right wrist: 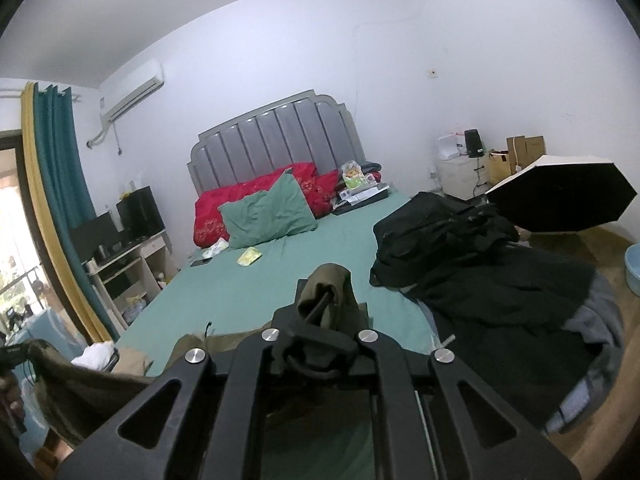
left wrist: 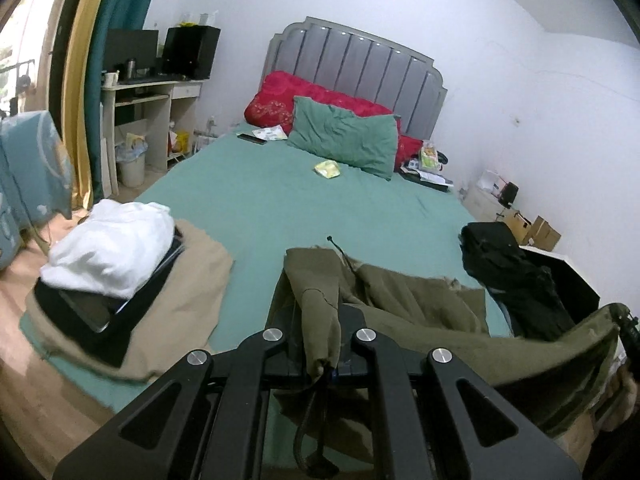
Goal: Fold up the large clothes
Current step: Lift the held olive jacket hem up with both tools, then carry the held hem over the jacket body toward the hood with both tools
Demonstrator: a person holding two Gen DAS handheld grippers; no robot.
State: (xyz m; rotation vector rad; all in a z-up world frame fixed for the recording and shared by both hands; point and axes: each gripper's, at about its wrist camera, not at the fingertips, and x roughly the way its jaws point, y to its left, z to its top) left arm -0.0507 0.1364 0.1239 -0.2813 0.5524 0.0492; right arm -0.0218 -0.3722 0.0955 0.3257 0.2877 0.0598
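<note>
An olive-green garment (left wrist: 420, 304) with a black drawstring hangs stretched over the foot of the green-sheeted bed (left wrist: 260, 200). In the left wrist view my left gripper (left wrist: 318, 320) is shut on a bunched corner of it, with the cord dangling below the jaws. My right gripper (right wrist: 326, 304) is shut on another bunched corner of the same olive garment (right wrist: 76, 376), which sags away to the lower left in the right wrist view. Each gripper shows at the far edge of the other's view, with the cloth spanning between them.
A stack topped with a white cloth (left wrist: 112, 248) lies on beige fabric (left wrist: 192, 292) at the bed's left corner. A black clothes pile (right wrist: 460, 260) covers the right corner. Green pillow (left wrist: 344, 140), red quilt (left wrist: 280, 100) and small items sit near the headboard. A black umbrella (right wrist: 560, 196) lies on the floor.
</note>
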